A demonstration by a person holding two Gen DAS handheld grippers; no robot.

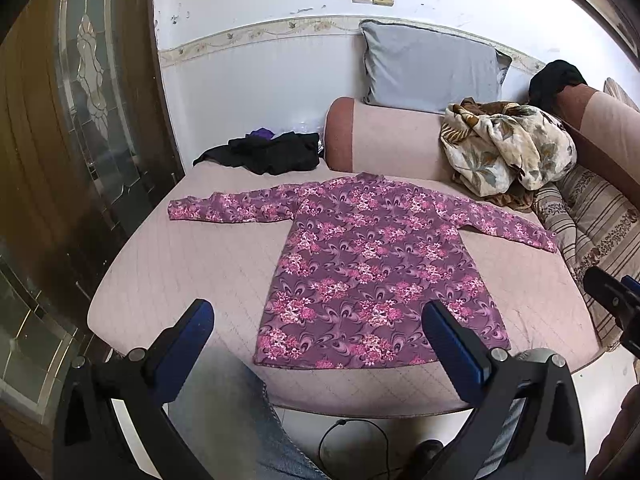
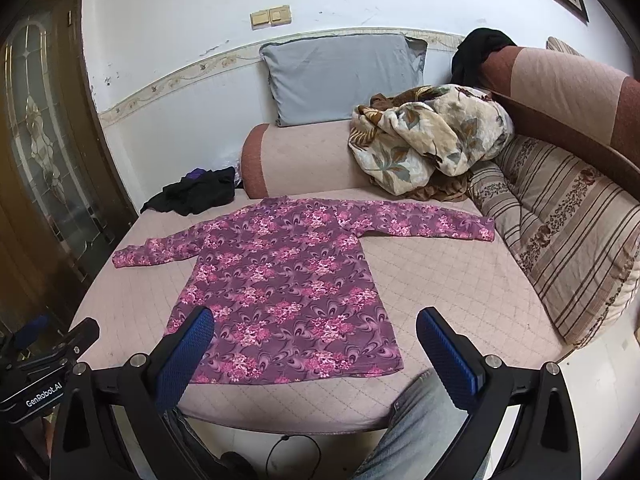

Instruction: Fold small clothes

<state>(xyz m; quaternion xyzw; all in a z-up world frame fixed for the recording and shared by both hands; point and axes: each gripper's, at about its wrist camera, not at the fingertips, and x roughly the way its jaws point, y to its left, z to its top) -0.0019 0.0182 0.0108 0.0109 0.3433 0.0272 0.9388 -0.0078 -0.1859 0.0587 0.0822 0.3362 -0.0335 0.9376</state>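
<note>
Both tools hang apart from the cloth with nothing between their blue pads: the left gripper (image 1: 318,330) and the right gripper (image 2: 316,338) each stand spread wide, just short of the hem of a purple floral top (image 2: 288,284). That top lies flat on a pink quilted mattress (image 2: 448,280) straight ahead of both tools, its long axis running away from them, hem nearest and neck farthest, with both long sleeves stretched out sideways to left and right. Its fabric is plum with clusters of pink and white flowers, smooth apart from slight ripples. Beyond the neck sits a pink bolster (image 2: 304,160) with a grey pillow (image 2: 340,76) leaning on the wall behind it. Far left of the neck lies a heap of black clothing (image 2: 196,194); far right, a crumpled leaf-print blanket (image 2: 428,136) and a striped cushion (image 2: 568,232) just off the right sleeve end. Below the tools, denim-clad legs (image 2: 416,428) and a black cable (image 2: 292,456) on the floor show.
</note>
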